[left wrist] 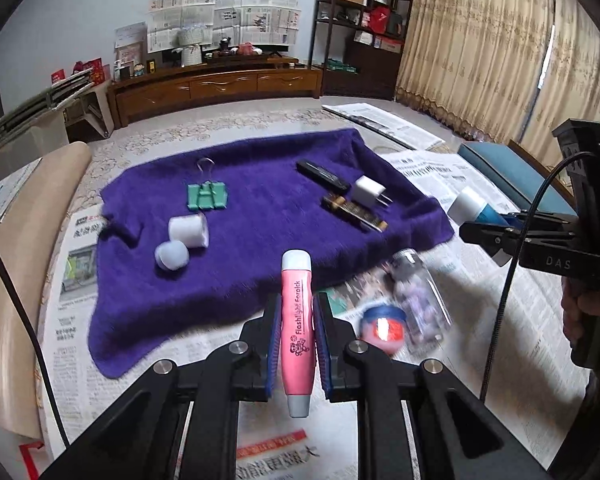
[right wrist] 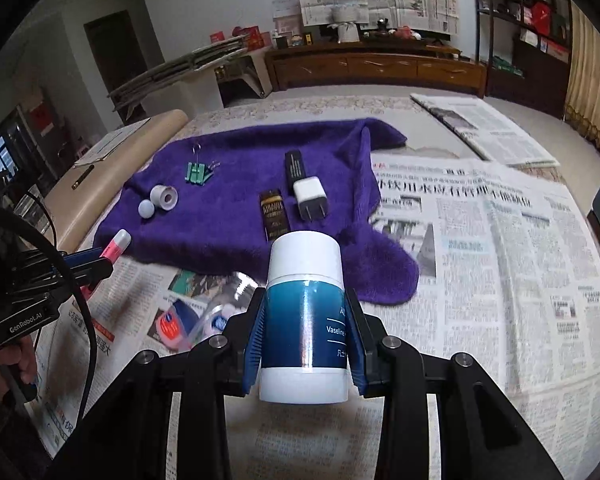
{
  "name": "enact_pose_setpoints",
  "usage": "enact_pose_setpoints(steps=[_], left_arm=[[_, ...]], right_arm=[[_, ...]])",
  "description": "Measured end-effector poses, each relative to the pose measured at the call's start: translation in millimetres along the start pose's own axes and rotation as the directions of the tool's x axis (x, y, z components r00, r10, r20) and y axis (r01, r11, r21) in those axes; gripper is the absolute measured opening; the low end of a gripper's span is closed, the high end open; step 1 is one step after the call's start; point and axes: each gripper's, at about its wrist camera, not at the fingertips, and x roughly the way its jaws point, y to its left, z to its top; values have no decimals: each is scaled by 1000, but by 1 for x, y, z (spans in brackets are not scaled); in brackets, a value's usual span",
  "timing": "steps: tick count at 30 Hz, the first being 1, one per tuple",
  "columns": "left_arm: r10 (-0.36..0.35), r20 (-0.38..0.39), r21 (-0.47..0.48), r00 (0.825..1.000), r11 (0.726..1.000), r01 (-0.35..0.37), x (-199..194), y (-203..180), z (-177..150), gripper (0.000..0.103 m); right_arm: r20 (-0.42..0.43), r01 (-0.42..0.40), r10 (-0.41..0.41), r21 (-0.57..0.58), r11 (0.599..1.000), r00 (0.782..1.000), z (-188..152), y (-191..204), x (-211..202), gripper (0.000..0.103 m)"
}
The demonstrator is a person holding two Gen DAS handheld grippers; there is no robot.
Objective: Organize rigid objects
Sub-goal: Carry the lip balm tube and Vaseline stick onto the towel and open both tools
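Left wrist view: a purple towel [left wrist: 236, 240] lies ahead of both my grippers on the newspaper-covered table [left wrist: 452, 184], far and slightly left of me. My right gripper [right wrist: 306, 336] clamps a Vaseline bottle [right wrist: 304, 320], white cap pointing away toward the towel's near right edge, long axis along the fingers. My left gripper [left wrist: 297, 344] pinches a pink flashlight [left wrist: 297, 328], white tip aimed far at the towel's near edge, axis likewise fore-and-aft. I judge the left hand nearer to open cloth. Already on the towel: charger [left wrist: 368, 192], clip [left wrist: 206, 195], tape roll [left wrist: 189, 231], ball [left wrist: 171, 255].
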Motion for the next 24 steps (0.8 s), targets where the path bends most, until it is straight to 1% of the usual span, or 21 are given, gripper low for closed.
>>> enact_pose_setpoints(steps=[4, 7, 14, 20, 24], left_arm=[[-5, 2, -23, 1000, 1000, 5, 7, 13, 17, 16], [3, 1, -23, 1000, 1000, -3, 15, 20, 30, 16], [1, -16, -33, 1000, 999, -1, 41, 35, 53, 16], [-3, -44, -23, 999, 1000, 2, 67, 40, 60, 16], [-11, -64, -20, 998, 1000, 10, 80, 41, 60, 16]], right_arm=[[16, -8, 9, -15, 1000, 1000, 25, 3, 3, 36], [29, -17, 18, -17, 1000, 999, 43, 4, 7, 36], [30, -35, 36, -35, 999, 999, 80, 9, 29, 36], [13, -50, 51, -50, 997, 999, 100, 12, 57, 36], [-17, -67, 66, -63, 996, 998, 108, 19, 79, 36]])
